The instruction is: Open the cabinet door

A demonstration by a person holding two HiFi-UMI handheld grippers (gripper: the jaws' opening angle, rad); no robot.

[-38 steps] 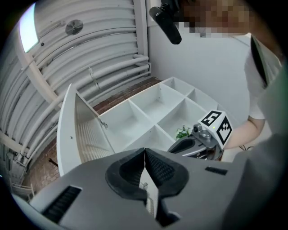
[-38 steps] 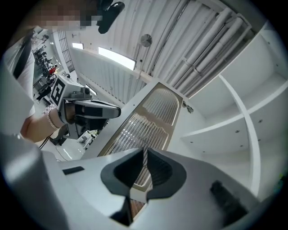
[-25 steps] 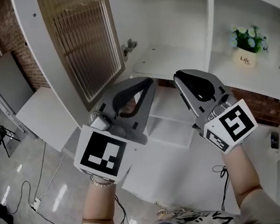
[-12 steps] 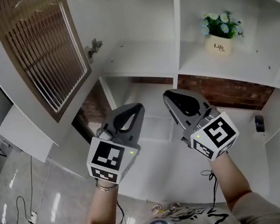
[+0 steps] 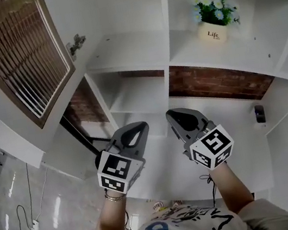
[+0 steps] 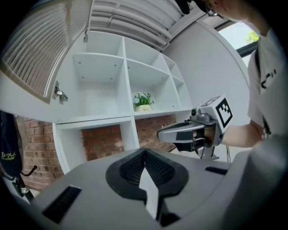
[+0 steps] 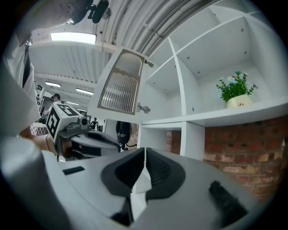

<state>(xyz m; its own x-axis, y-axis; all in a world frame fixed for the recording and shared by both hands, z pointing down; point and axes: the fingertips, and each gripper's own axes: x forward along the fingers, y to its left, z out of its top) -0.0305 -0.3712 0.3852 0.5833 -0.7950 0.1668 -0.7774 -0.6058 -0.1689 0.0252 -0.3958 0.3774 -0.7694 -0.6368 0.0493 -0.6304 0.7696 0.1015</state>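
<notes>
**Open door above and left of two closed, empty claws**

The cabinet door (image 5: pixel 19 62), a white frame round a slatted panel, stands swung wide off the cabinet (image 5: pixel 171 35) at its upper left corner. It hangs by a hinge (image 5: pixel 76 42) on the left wall of the upper left compartment, which is fully exposed. The door's long axis runs upright and its free edge points away from the shelves, towards the room.

The left claw (image 5: pixel 134 130) and the right claw (image 5: pixel 180 116) hover side by side before the cabinet's lower middle shelves, well below the door and touching nothing. Each claw is clenched, its pads pressed together with nothing between them, as both gripper views show.

From the claws, the door lies up and to the left. The left claw is the nearer of the two, with the door's inner face turned towards it. A potted plant (image 5: pixel 213 19) sits in the upper right compartment, well clear of both.

Judged from this arrangement, the door is already open. Any further swing would fall to the left claw.
</notes>
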